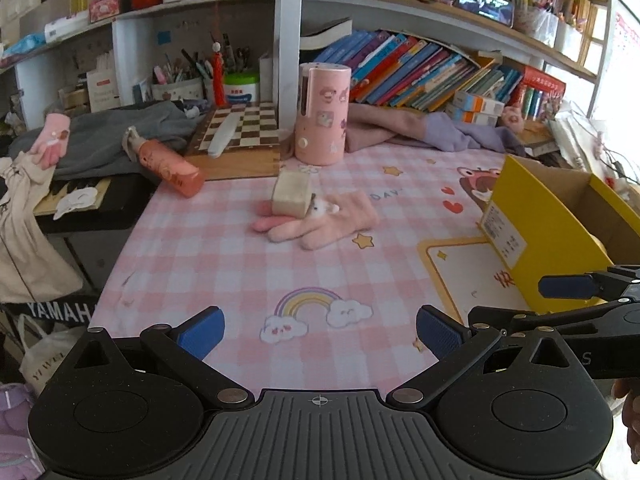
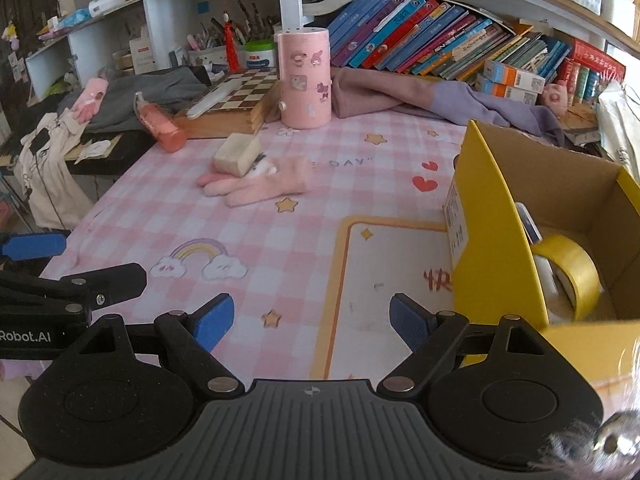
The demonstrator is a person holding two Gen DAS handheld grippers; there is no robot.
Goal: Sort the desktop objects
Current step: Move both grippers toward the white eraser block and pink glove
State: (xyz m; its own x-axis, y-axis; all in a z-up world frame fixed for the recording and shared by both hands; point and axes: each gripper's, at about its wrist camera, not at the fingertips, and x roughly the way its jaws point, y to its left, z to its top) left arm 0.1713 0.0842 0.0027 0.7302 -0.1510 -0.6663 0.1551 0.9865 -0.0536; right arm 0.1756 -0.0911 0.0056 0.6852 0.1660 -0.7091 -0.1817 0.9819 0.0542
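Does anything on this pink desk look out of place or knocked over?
Yes. A beige block sits on top of a pink glove, and an orange-pink bottle lies on its side at the desk's far left edge.

The yellow box [image 2: 500, 216] runs off the right wrist view's right edge — its near wall hides part of the tape roll [image 2: 572, 272]. A cream block [image 1: 291, 199] covers part of the pink glove [image 1: 320, 220]; a blurred furry thing [image 2: 592, 444], perhaps a sleeve cuff, fills the corner.

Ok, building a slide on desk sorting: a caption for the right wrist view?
Open right gripper above the pink checked mat, yellow box holding yellow tape alongside.
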